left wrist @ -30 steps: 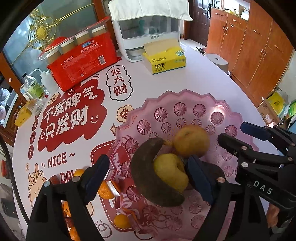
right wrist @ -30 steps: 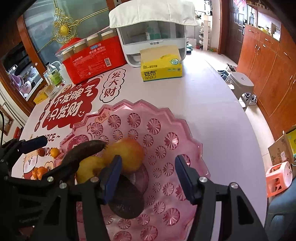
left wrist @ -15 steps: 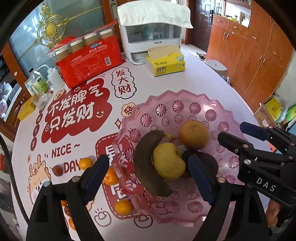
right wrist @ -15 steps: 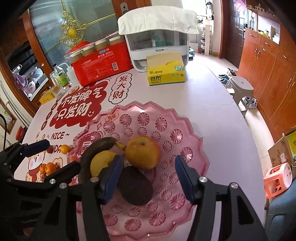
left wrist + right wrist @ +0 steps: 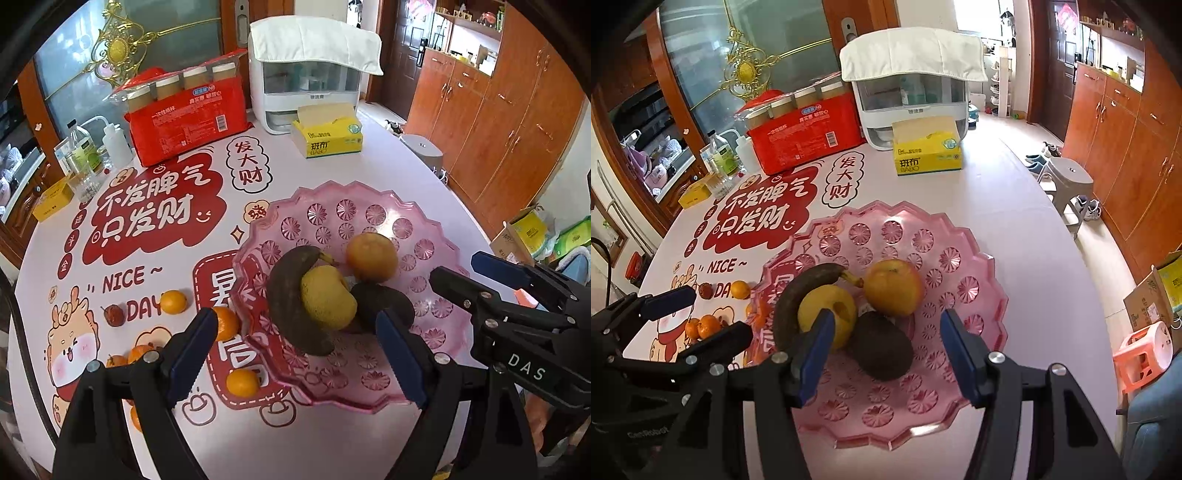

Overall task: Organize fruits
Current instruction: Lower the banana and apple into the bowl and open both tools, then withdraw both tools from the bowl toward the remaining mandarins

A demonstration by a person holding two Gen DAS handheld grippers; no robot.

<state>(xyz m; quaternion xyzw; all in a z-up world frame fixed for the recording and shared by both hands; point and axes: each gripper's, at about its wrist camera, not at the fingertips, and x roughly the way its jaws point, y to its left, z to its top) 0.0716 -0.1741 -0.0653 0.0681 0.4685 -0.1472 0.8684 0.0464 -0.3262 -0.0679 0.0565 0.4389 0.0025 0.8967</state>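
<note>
- Left wrist view: the left gripper (image 5: 295, 354) hangs with jaws wide apart and empty; beyond its tips the pink tray (image 5: 436, 221) holds a dark banana (image 5: 284, 295), yellow fruit (image 5: 327, 297), orange (image 5: 371, 256) and avocado (image 5: 380, 301).
- Small oranges (image 5: 173, 301) lie on the tablecloth, around the left jaw.
- Right wrist view: the right gripper (image 5: 886, 350) is parted, gripping nothing, with the avocado (image 5: 882, 347) showing between its jaws.

The fruit plate (image 5: 964, 254) is clear pink with pressed starburst rosettes and a scalloped rim. On it lie a brown-black banana (image 5: 798, 291), a yellow pear (image 5: 829, 310), an orange-yellow apple (image 5: 894, 288) and a dark brown avocado (image 5: 882, 345). Left of the plate, small mandarins (image 5: 173, 302) glow orange on the worktop (image 5: 1008, 206), which is pale pink with red and white printed lettering. Beyond the plate stand a yellow tissue box (image 5: 927, 155) and a red cup pack (image 5: 809, 142).
</note>
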